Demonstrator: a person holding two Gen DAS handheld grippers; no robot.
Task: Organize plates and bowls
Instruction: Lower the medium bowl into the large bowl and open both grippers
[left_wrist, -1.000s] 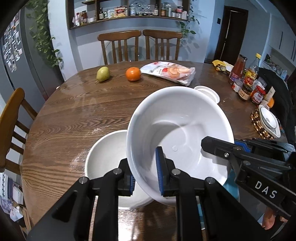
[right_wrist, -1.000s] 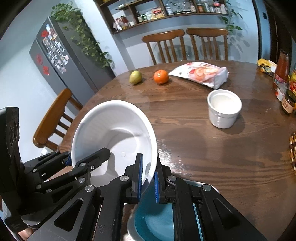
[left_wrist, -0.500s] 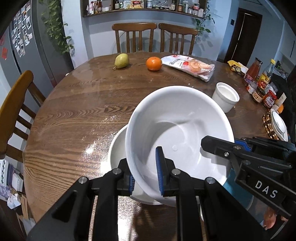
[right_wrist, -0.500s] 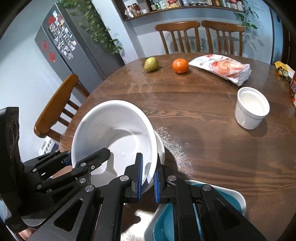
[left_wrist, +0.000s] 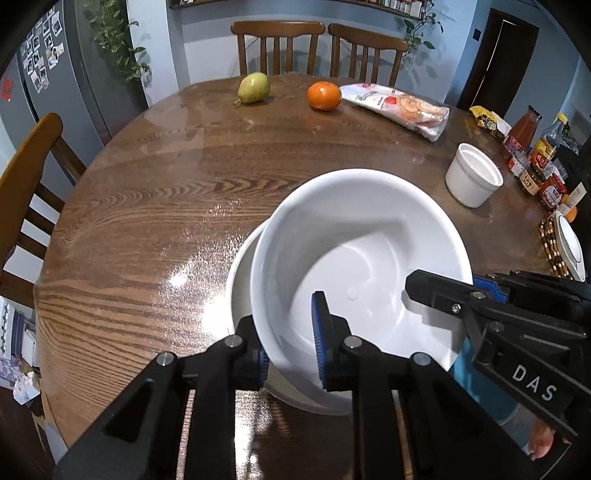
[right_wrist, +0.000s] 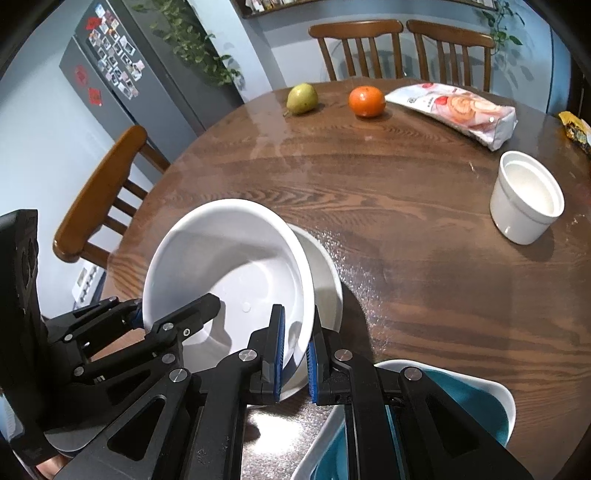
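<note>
Left wrist view: left gripper (left_wrist: 291, 347) is clamped on the near rim of a white bowl (left_wrist: 362, 258), one pad inside, one outside, jaws only a rim's width apart. The bowl is tilted, held above a second bowl (left_wrist: 240, 288) that sits on the round wooden table (left_wrist: 147, 206); only the left edge of that lower bowl shows past the held one. Right gripper (left_wrist: 472, 291) comes in from the right and pinches the bowl's right rim. Far side of the table: pear (left_wrist: 254, 88), orange (left_wrist: 324, 95), snack bag (left_wrist: 399, 110). A white ramekin (left_wrist: 473, 179) stands at right, well apart from the bowls, with jars and bottles (left_wrist: 532, 155) beyond it at the right edge. Right wrist view: right gripper (right_wrist: 294, 354) has its blue pads nearly together on the bowl (right_wrist: 229, 258) rim, wall between them. Left gripper (right_wrist: 147, 317) grips the rim at the left. The lower bowl (right_wrist: 325, 273) peeks out on the right, just under the held one; whether they touch, cannot tell. A teal-lined dish (right_wrist: 480, 402) lies at near right, partly under the gripper. Ramekin (right_wrist: 526, 197) at right, pear (right_wrist: 302, 98), orange (right_wrist: 366, 100) and bag (right_wrist: 458, 110) far.
</note>
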